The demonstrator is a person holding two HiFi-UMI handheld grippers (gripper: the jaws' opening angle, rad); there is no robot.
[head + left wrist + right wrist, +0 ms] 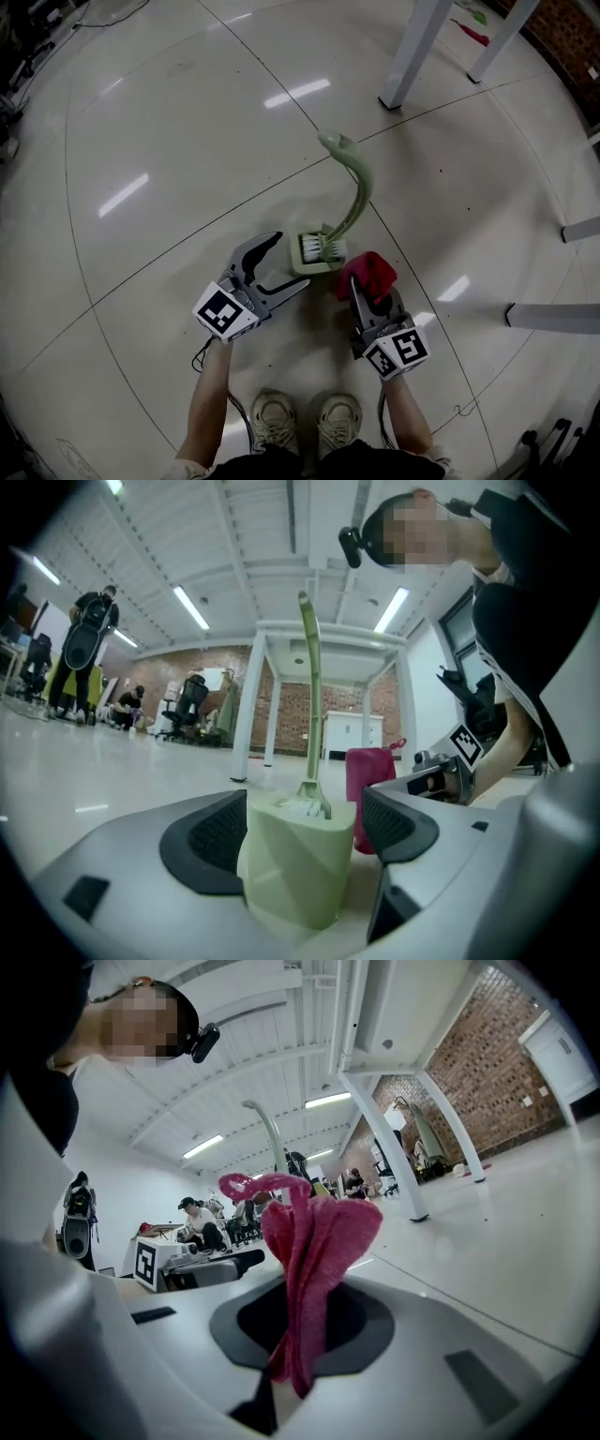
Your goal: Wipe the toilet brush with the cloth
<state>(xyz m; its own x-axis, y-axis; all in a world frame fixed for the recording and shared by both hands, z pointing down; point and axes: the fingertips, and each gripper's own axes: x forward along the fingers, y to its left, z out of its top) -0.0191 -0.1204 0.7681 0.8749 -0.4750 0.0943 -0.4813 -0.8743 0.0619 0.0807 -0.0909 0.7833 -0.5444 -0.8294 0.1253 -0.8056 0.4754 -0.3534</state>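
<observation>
A pale green toilet brush stands in its holder (pixel 314 264) on the floor, and its curved handle (pixel 357 192) rises away from me. My left gripper (pixel 292 260) is open, with the holder (pixel 295 864) between its jaws. The left pad sits close against the holder, and a gap shows at the right pad. The handle (pixel 309 686) stands upright above the holder. My right gripper (pixel 367 292) is shut on a red cloth (pixel 369 271) just right of the holder. The cloth (pixel 314 1241) sticks up bunched from the shut jaws.
White table legs (pixel 412 52) stand on the glossy tiled floor beyond the brush, and more white legs (pixel 553 317) are at the right. My shoes (pixel 272 417) are just behind the grippers. People and office chairs (pixel 192 705) are far off.
</observation>
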